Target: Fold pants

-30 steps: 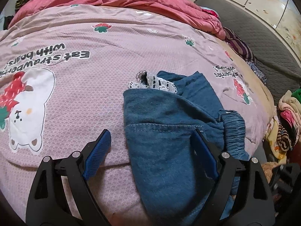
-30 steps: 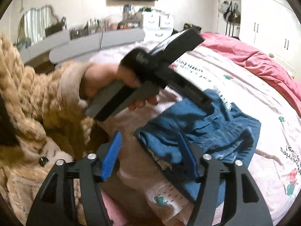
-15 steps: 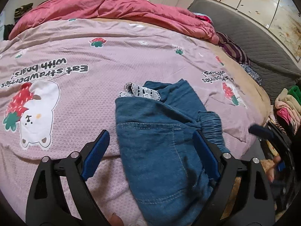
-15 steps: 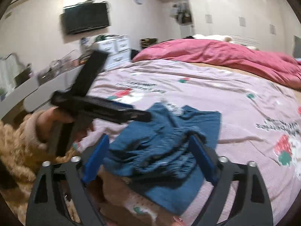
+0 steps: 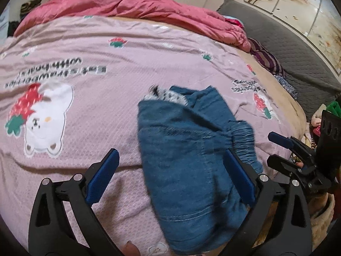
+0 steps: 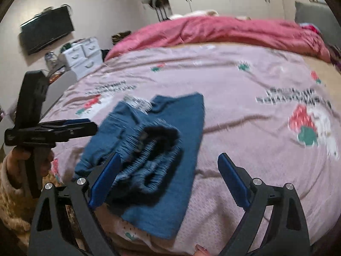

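Note:
Blue denim pants lie folded in a compact bundle on the pink strawberry-print bedspread, close to the bed's near edge. My left gripper hovers over their left part. Its jaws are opening wide, with the denim below the gap and no pad pressing on it. In the right wrist view the pants show their gathered elastic waistband toward me. My right gripper is also opening, its left finger beside the waistband and nothing gripped. Each gripper shows in the other's view: the right gripper, the left gripper.
A red quilt is heaped along the far side of the bed. A grey padded headboard and striped clothes lie to the right. White drawers and a wall TV stand beyond the bed. A fuzzy beige sleeve holds the left gripper.
The right wrist view has rolled upright and swung across the bed to the pants' waistband side, and its jaws have widened. The left jaws spread a little more. The pants stay folded.

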### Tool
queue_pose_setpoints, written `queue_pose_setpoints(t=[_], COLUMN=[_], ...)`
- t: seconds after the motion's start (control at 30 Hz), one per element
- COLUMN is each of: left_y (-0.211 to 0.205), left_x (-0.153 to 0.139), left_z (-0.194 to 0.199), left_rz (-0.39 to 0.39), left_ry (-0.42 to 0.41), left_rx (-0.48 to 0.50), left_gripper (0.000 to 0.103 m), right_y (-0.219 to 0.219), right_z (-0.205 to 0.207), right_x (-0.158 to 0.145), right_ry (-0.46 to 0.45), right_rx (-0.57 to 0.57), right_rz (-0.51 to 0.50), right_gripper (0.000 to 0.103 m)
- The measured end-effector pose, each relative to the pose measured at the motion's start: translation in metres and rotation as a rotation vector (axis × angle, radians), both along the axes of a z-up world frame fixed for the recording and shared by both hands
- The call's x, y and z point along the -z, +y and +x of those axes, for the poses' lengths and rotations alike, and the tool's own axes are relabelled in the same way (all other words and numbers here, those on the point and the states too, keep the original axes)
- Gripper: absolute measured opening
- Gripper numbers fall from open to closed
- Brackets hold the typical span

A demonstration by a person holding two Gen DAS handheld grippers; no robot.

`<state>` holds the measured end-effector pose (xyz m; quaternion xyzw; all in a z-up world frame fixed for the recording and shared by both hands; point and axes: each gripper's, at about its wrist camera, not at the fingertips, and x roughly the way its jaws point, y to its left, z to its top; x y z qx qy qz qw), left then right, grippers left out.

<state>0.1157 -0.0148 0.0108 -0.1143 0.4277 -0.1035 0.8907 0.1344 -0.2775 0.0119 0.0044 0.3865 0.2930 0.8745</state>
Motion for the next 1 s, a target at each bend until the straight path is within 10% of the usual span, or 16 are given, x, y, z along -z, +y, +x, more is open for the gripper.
queue_pose_setpoints(t=[0.6,1.0], left_y=[-0.013,-0.018], left_x=[0.036,0.041], left_z=[-0.002,0.005], left_rz=[-0.048,-0.037], left_ry=[0.069,0.05], left_rx=[0.028,-0.002], left_gripper=[0.08,0.071], right_y=[0.013,0.025], right_z=[0.036,0.042], right_x=[0.031,0.032], right_ry=[0.237,0.242], right_rx=[-0.009,-0.04], right_rz=[0.063,0.08], right_gripper=[0.074,0.057])
